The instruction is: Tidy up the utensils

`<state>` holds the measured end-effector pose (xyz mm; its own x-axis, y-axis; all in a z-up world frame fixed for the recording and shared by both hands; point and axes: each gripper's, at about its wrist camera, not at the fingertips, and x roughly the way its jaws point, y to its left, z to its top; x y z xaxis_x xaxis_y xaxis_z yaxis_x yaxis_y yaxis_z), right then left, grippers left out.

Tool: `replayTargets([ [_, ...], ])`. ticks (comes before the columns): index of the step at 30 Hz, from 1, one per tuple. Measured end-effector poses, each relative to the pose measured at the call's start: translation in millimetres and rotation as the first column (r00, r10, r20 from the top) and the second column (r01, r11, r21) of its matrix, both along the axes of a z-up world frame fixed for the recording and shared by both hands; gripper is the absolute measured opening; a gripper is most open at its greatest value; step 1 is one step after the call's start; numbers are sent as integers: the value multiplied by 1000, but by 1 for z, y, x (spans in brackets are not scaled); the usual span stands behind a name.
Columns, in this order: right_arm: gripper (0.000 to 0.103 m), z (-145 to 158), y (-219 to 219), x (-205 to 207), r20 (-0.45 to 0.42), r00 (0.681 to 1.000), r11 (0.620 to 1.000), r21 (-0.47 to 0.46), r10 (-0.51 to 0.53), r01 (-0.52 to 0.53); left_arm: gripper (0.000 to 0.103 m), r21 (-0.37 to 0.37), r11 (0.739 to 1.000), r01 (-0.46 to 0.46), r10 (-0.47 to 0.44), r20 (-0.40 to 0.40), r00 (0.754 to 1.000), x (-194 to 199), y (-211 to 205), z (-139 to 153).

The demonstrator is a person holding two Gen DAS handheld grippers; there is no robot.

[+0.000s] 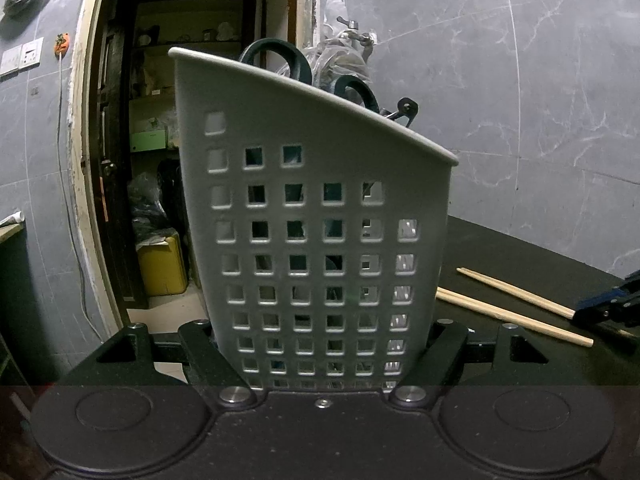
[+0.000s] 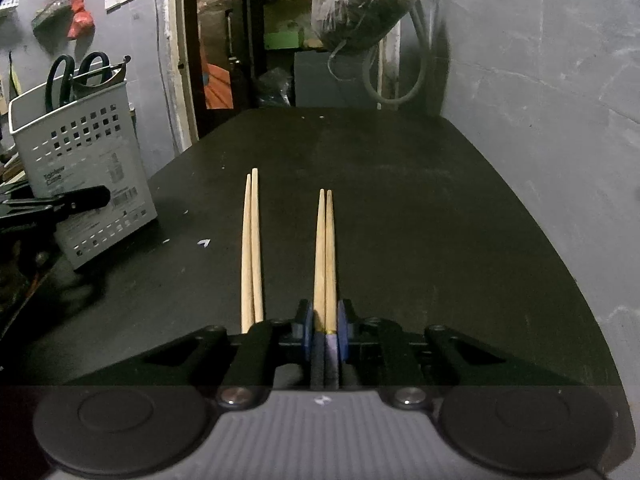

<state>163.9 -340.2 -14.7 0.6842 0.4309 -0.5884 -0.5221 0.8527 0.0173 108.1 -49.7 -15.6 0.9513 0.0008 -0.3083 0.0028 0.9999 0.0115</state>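
In the left wrist view a white perforated utensil basket (image 1: 312, 220) fills the middle, tilted, with my left gripper (image 1: 324, 332) shut on its lower walls. Dark scissors handles (image 1: 276, 60) and a metal tool stick out of its top. My right gripper (image 2: 324, 326) has its blue pads shut on the dark ends of a pair of wooden chopsticks (image 2: 325, 248), which lie pointing away on the black table (image 2: 420, 220). A second pair of chopsticks (image 2: 252, 248) lies loose just to their left. The basket (image 2: 80, 160) stands at the table's left side.
A grey wall (image 2: 540, 120) borders the table on the right. An open doorway (image 1: 168, 160) with shelves and a yellow box (image 1: 162, 264) lies behind the basket. A plastic bag (image 2: 360, 4) hangs beyond the table's far end.
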Motion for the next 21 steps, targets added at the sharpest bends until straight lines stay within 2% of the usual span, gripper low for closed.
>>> replayTargets([
  [6,15,-2,-10,-7,-8,988,988,6,-151,151,77,-2,1000,1,-1,2,1000,0,0,0],
  [10,16,-3,-23,-11,-33,948,947,37,-318,319,77,-3,1000,3,-3,6,1000,-2,1,0],
  [12,17,-2,-28,-14,-77,935,932,86,-347,353,77,-3,1000,4,-4,7,1000,-3,1,-1],
  [13,20,-2,-28,-16,-105,932,928,112,-346,357,77,-3,1000,4,-4,9,1000,-3,2,-1],
  [14,29,-1,-27,-17,-138,936,928,142,-325,343,77,-4,1000,4,-4,10,1000,-4,2,-1],
  [16,37,-1,-22,-17,-189,947,935,196,-261,297,77,-3,1000,5,-5,10,1000,-4,2,-1],
  [21,38,-1,-10,1,-227,961,942,257,-159,217,77,-1,1000,6,-6,14,1000,-7,1,0],
])
